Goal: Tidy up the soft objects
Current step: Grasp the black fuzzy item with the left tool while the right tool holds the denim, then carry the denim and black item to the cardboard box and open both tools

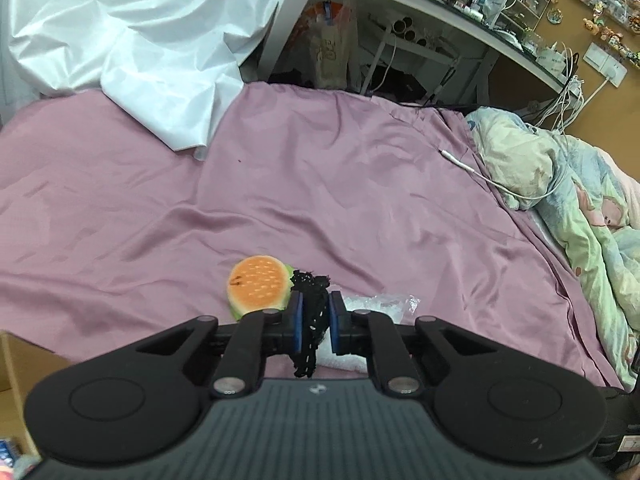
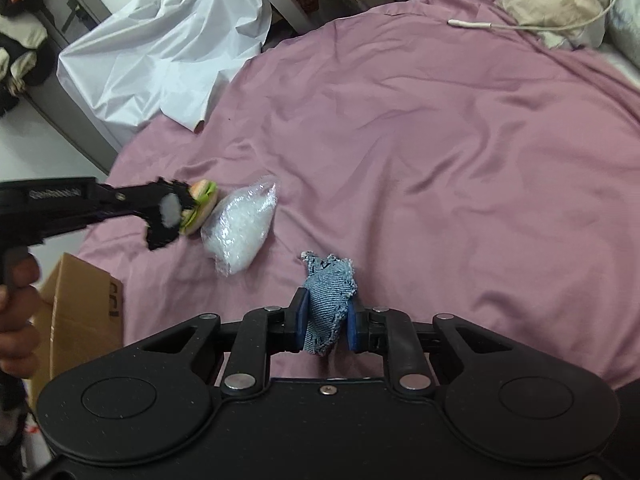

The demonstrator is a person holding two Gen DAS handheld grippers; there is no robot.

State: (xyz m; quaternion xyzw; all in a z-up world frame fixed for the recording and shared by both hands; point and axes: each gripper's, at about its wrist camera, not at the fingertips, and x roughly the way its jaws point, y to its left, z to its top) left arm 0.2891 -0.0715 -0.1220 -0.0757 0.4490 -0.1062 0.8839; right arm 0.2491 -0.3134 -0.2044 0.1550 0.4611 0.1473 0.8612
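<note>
My left gripper (image 1: 314, 314) is shut on a piece of black lace fabric (image 1: 310, 304), which hangs a little above the bed. Just left of it lies a soft toy burger (image 1: 258, 286), and a clear bag of white filling (image 1: 380, 304) lies to its right. In the right wrist view the left gripper (image 2: 168, 210) with the black lace fabric (image 2: 162, 236) hovers beside the toy burger (image 2: 202, 206) and the clear bag (image 2: 240, 230). My right gripper (image 2: 326, 322) is shut on a frayed scrap of blue denim (image 2: 328, 296) held above the sheet.
A pink sheet (image 1: 360, 184) covers the bed. A white plastic cover (image 1: 140, 48) lies at its far edge. A patterned quilt (image 1: 568, 184) and a white cable (image 1: 480, 172) lie on the right. A cardboard box (image 2: 76, 312) stands off the bed's near left. A cluttered desk (image 1: 440, 12) stands behind.
</note>
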